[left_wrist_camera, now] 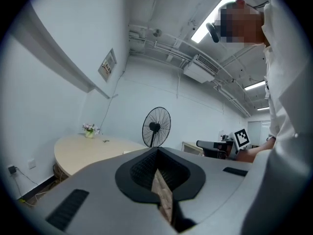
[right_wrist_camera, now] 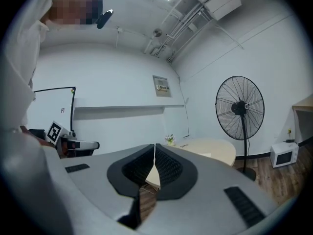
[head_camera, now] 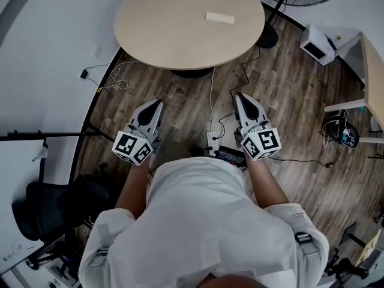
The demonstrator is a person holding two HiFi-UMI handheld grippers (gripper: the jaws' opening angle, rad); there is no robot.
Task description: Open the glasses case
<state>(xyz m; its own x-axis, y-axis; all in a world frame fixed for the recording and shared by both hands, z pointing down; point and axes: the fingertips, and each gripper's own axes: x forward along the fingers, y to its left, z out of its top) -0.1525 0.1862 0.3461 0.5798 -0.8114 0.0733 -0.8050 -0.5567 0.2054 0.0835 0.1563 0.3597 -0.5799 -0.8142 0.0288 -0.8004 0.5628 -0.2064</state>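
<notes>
Left gripper [head_camera: 157, 103], right gripper [head_camera: 240, 95]: fingers [right_wrist_camera: 168, 168] together; one glasses case [head_camera: 219, 18].

Right gripper [right_wrist_camera: 154, 147]: jaws closed tip to tip, nothing between. Beyond: round table [right_wrist_camera: 217, 150], flower vase [right_wrist_camera: 169, 140] on it. Wall panel [right_wrist_camera: 161, 86] above. Right: pedestal fan [right_wrist_camera: 239, 107], microwave [right_wrist_camera: 284, 154] on wood floor [right_wrist_camera: 274, 177].
</notes>
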